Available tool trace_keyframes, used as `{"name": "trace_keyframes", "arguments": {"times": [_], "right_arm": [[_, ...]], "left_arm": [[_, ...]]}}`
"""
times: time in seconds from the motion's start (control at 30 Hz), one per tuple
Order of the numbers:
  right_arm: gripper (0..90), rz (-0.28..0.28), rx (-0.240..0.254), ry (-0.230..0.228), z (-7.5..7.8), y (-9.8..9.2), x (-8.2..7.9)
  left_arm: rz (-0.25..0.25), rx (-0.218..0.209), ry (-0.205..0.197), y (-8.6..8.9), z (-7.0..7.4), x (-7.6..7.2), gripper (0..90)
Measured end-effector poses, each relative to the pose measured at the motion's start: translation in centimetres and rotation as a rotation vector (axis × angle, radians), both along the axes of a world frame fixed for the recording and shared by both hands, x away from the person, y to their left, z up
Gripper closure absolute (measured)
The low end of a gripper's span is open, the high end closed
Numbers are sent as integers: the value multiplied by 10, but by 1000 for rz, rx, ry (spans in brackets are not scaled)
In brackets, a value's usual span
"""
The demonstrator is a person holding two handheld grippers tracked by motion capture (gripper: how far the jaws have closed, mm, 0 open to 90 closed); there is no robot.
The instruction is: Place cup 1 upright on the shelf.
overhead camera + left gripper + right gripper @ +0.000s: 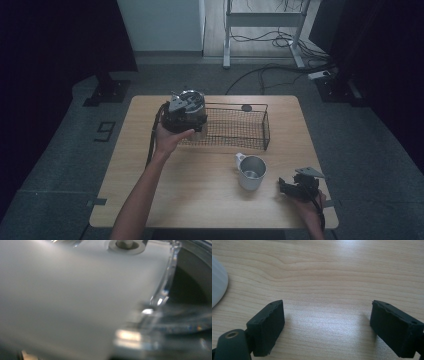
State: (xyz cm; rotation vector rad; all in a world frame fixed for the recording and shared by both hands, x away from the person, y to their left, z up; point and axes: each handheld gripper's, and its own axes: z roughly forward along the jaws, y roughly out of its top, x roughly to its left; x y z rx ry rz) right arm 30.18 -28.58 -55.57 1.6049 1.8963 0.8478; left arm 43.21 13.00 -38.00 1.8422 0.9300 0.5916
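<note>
Nearest the high camera, the person's right hand rested the right gripper (295, 186) on the table (210, 200) by the near right corner. In the right gripper view its two black jaws stood apart over bare wood with nothing between them, and a white rounded edge, probably the mug (251, 172), showed at the left border. That metal mug stood upright just to the left of this gripper, not touching it.

Farther off, the left hand (172, 137) held the left gripper (186, 112) at the left end of the wire basket (250, 127), together with a round metal and glass item, seemingly a lidded container (190, 102). The left gripper view was blurred, with a pale surface and a clear curved edge (165, 290) pressed close to the lens; its jaws could not be made out there, so whether they were closed on the container could not be told.

Judged from the layout, the step in hand was seating the container in the basket's left end. To do that well, the left hand should lower it straight, keep the base level, clear the wire rim, and release only once the base bears fully on the mesh. The right gripper was best kept parked away from the mug until needed. A small dark disc (246, 107) lay beyond the basket's far rim.
</note>
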Motion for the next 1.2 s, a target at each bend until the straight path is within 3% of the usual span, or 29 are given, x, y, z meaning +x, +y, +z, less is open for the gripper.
{"name": "trace_keyframes", "arguments": {"times": [0.67,1.2], "right_arm": [[122,0,1,0,0,0,0],[122,0,0,0,0,0,0]], "left_arm": [[11,7,4,-8,1,22,40],[35,4,33,-4,-5,45,40]]}}
